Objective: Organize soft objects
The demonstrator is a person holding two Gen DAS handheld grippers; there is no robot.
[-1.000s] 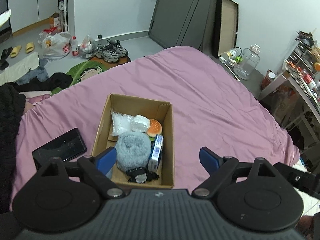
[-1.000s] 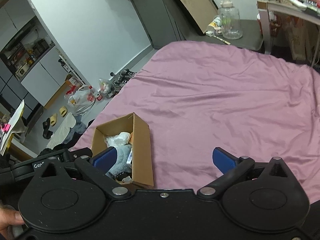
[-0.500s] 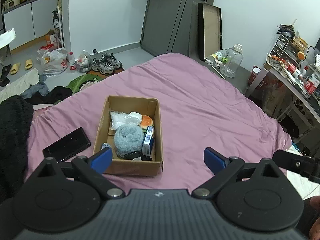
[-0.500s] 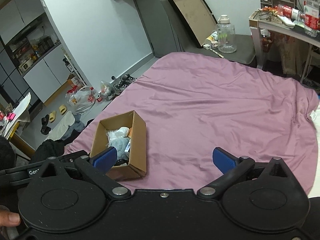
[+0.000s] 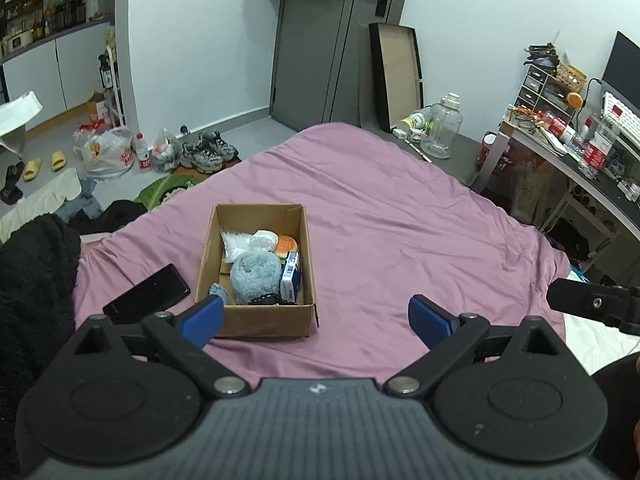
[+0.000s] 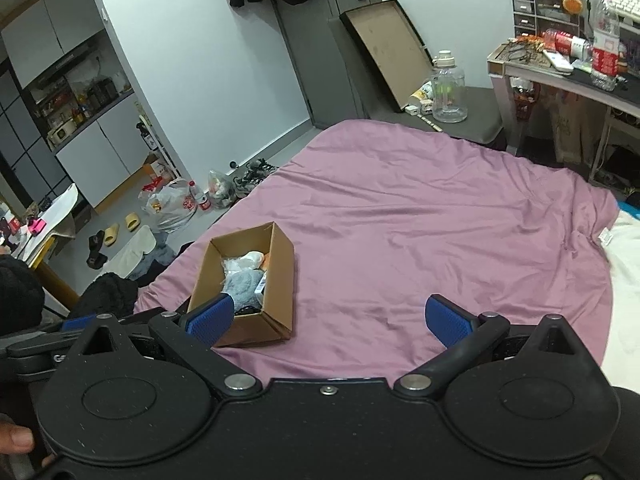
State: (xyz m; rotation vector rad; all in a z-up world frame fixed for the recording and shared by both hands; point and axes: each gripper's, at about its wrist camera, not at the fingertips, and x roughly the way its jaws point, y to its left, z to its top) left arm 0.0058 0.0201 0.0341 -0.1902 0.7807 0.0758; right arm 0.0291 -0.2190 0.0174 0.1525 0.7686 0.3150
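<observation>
With both your left gripper (image 5: 316, 316) and right gripper (image 6: 334, 318) spread wide and empty, take the light, squashy grey plush (image 5: 256, 272) inside the cardboard box (image 5: 264, 320) by its thick middle.

My brown cardboard box (image 5: 256, 320) sits open on the pink bed cover, near the edge closest to me. Inside it lies a fluffy blue-gray plush (image 5: 256, 272), round and soft, taking up the middle of the box. Behind it is a clear bag of white stuff (image 5: 234, 242) and a white squishy lump (image 5: 263, 240). A little toy burger (image 5: 287, 245) rests by the right wall. A blue and white small carton (image 5: 290, 276) stands on its side along that wall. Something small and black (image 5: 266, 300) lies at the front.
</observation>
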